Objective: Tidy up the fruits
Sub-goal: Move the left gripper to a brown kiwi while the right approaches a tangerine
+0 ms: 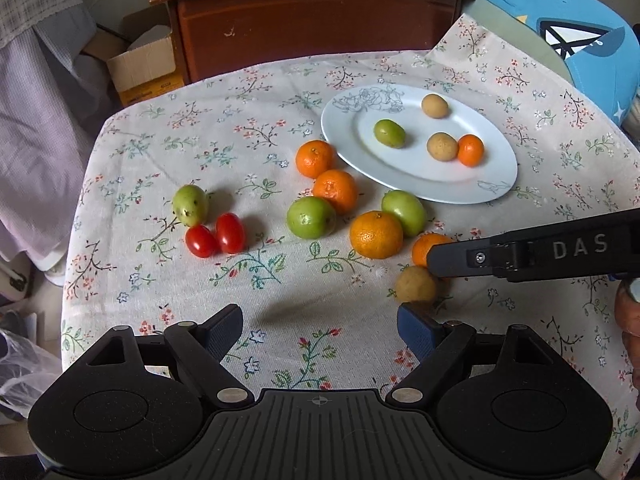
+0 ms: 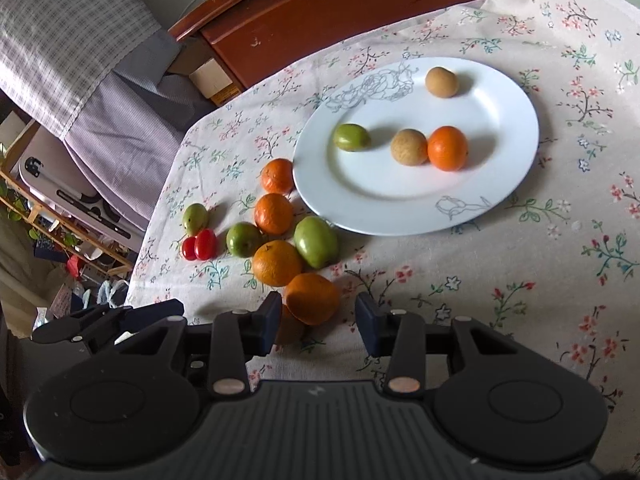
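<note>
i bring the unclenched right gripper (image 2: 316,320) over the nearest tangerine (image 2: 312,298), at seven o'clock from the plate (image 2: 516,184); next, clench. left gripper (image 1: 320,330) released, empty.

- A lived-in room of a home is shown, most likely a bedroom or a living room.
- The surface (image 1: 280,280) is covered with a flowered cloth, and a white plate (image 2: 400,208) with a drawn rose is set on it.
- A dark wooden cabinet (image 1: 312,28) is seen behind it, with an open cardboard box (image 1: 140,68) beside it.
- Checked and lilac bedding (image 2: 80,60) is piled at the side.
- A wooden shelf (image 2: 60,224) crowded with household clutter and potted leaves is seen lower down.
</note>
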Motion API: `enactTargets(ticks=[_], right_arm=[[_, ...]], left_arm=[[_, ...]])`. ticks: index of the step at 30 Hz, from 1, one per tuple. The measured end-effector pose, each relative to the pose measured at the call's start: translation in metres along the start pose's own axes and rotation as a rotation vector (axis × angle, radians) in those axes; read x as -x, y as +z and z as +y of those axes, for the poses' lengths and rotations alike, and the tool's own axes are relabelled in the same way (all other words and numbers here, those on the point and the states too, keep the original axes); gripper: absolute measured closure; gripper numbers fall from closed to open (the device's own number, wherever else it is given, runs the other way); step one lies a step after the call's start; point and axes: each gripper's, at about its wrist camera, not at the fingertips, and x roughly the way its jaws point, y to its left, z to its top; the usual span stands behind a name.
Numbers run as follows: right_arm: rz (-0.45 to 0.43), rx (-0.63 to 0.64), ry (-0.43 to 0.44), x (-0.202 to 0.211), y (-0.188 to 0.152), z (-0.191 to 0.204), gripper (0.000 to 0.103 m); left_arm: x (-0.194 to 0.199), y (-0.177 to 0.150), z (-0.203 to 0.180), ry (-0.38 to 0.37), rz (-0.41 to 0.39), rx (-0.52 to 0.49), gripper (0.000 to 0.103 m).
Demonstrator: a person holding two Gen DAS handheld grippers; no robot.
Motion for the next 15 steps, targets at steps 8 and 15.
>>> enactTargets(ticks=[8,15], right_arm=[[-0.018,-0.003,0.02,-0.005,-0.001,0.0,0.072],[-0.022,0.017,0.01,0.0,0.0,0.002,0.073]], left_arm=[[-0.006,-0.005,-0.005,-0.007,0.0,-0.009,0.017],[-0.012,-0.009,-0.009,-0.001,0.008,-0.016,0.005]])
